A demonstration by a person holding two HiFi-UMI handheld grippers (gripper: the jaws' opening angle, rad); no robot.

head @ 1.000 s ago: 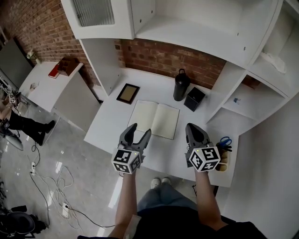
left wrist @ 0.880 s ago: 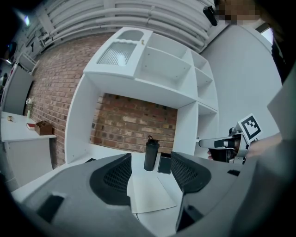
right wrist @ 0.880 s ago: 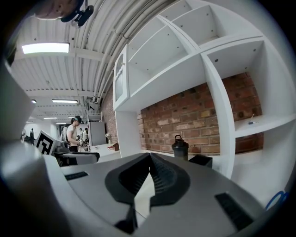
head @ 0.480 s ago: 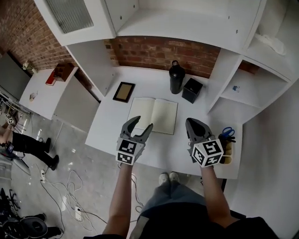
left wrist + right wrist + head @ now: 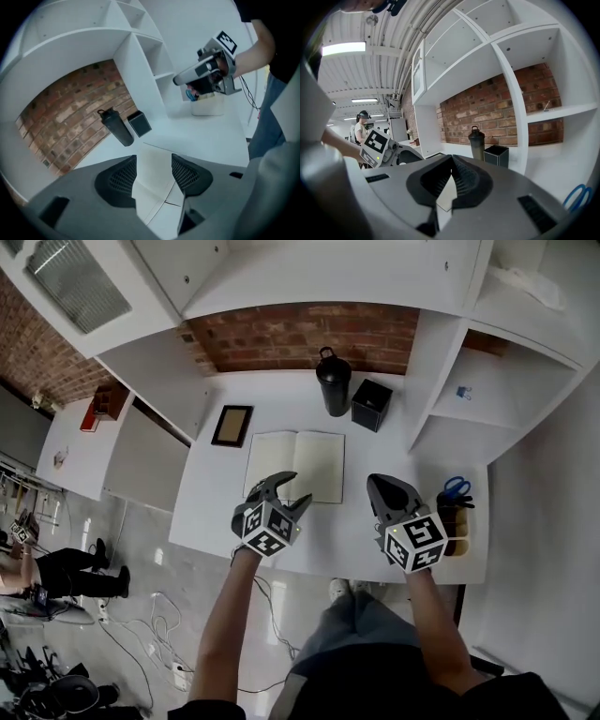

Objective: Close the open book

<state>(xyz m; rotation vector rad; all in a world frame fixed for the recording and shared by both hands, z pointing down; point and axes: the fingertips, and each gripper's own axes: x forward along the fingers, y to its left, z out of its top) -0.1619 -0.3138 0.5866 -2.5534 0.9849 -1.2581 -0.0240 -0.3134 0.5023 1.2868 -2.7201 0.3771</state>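
Note:
The open book (image 5: 293,465) lies flat on the white desk (image 5: 347,521), blank cream pages up. My left gripper (image 5: 292,489) hovers at the book's near edge, rolled to one side, jaws open and empty. In the left gripper view the book (image 5: 151,199) shows between the open left gripper (image 5: 154,169) jaws. My right gripper (image 5: 382,487) sits to the right of the book over bare desk, shut on nothing. In the right gripper view its jaws meet at the tips of the right gripper (image 5: 451,163).
A black bottle (image 5: 332,381) and a black box (image 5: 371,404) stand behind the book by the brick wall. A framed picture (image 5: 232,425) lies at its left. A holder with blue scissors (image 5: 456,491) stands at the right. Shelves rise right and above.
The left gripper has rolled over and moved forward to the book's near edge. The right gripper stays about where it was, and the head view has shifted.

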